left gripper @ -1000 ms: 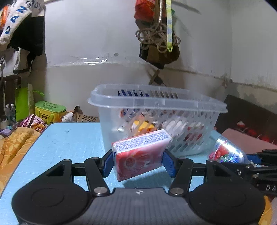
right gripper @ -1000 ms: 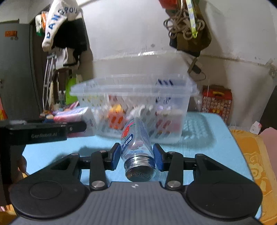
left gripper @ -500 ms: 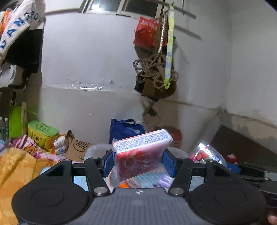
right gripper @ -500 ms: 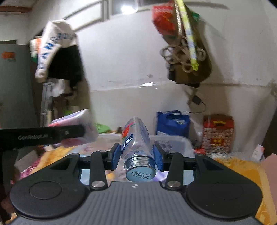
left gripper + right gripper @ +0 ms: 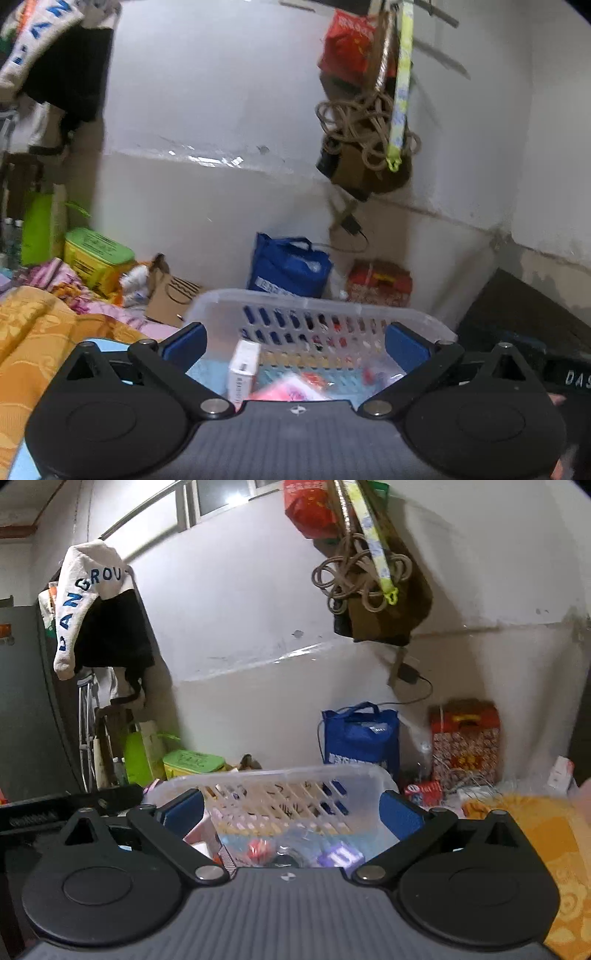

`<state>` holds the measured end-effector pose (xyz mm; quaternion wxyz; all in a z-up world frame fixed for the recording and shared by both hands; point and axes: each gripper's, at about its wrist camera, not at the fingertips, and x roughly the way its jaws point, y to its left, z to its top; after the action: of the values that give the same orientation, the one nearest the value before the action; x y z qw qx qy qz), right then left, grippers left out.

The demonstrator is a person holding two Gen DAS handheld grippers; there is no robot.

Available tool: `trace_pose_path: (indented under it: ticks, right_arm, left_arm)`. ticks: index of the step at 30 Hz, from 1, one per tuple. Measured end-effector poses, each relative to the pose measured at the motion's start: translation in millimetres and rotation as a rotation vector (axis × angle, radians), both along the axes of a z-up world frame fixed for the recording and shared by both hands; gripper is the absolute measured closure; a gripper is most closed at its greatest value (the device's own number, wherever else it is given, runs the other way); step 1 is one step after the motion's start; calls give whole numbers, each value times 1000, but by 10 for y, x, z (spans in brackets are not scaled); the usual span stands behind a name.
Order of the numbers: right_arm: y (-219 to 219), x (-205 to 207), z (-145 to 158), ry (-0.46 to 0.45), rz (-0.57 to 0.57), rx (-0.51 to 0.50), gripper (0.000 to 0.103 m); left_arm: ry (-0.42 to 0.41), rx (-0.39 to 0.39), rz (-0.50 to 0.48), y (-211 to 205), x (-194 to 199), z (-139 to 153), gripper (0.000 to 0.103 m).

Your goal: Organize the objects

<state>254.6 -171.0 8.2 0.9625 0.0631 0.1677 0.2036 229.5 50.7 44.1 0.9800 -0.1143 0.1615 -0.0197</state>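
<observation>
Both grippers, left (image 5: 295, 345) and right (image 5: 291, 812), hover over the clear slotted basket (image 5: 332, 301) with jaws spread wide and empty, so the blurred pink pack (image 5: 291, 387) at 6 o'clock lies loose inside among mixed items, white box (image 5: 243, 369) upright beside it.

Clear slotted basket (image 5: 332, 306), pink pack (image 5: 291, 387) inside

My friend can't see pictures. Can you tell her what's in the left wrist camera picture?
The left gripper, its blue-padded fingers spread wide and empty, hangs over a clear slotted plastic basket. A blurry pink-red packet and a white upright box lie inside. Behind stand a blue shopping bag and a white wall.
</observation>
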Motion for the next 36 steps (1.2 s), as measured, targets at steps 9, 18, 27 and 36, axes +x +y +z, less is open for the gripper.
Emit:
trace_pose_path:
  ticks: [9, 18, 27, 36]
  right_arm:
    - [-45, -240, 46, 50, -87, -113, 0]
    - [54, -332, -22, 66, -103, -163, 0]
    - [-13, -351, -100, 62, -141, -160, 0]
    - [0, -379, -145, 51, -138, -200, 0]
  left_arm:
    - [63, 29, 70, -37, -373, -6, 0]
    - [114, 95, 40, -64, -484, -120, 0]
    - [126, 103, 17, -157, -568, -179, 0]
    - [143, 140, 41, -258, -547, -244, 0]
